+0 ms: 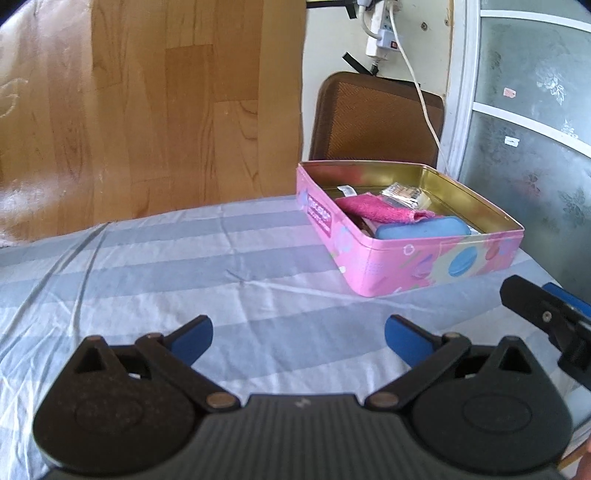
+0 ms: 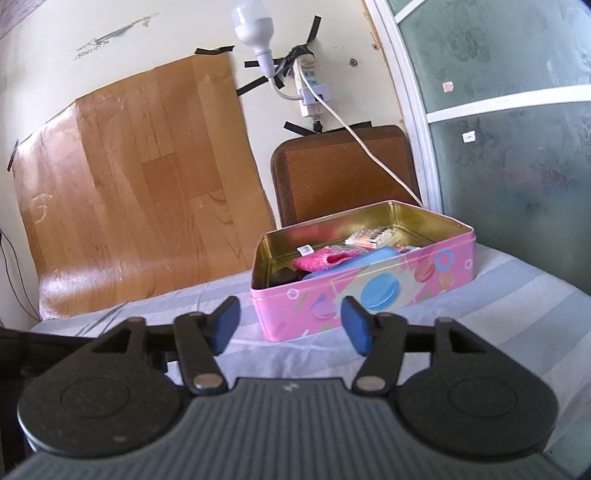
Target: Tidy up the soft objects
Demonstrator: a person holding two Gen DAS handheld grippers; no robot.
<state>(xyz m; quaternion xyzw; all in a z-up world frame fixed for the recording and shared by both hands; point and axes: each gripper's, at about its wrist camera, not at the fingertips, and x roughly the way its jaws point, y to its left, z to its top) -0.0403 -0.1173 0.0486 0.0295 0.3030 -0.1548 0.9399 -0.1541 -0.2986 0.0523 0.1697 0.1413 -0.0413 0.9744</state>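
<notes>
A pink tin box (image 1: 436,264) (image 2: 369,291) stands open on the striped bed sheet (image 1: 166,266). Inside lie a pink fluffy cloth (image 1: 376,210) (image 2: 325,258), a blue soft pad (image 1: 421,228) (image 2: 354,260) and a shiny wrapped packet (image 1: 404,194) (image 2: 373,236). My left gripper (image 1: 298,341) is open above bare sheet, short and left of the box, nothing between its blue pads. My right gripper (image 2: 290,325) is open and empty, just in front of the box's near wall. One of its fingers (image 1: 543,314) shows at the right edge of the left wrist view.
A brown chair back (image 1: 376,118) (image 2: 343,173) stands behind the box. A wood-grain sheet (image 2: 140,192) is taped to the wall, with a power strip (image 2: 310,88), white cable and bulb (image 2: 255,26) above. Frosted window panes (image 2: 517,147) close off the right side.
</notes>
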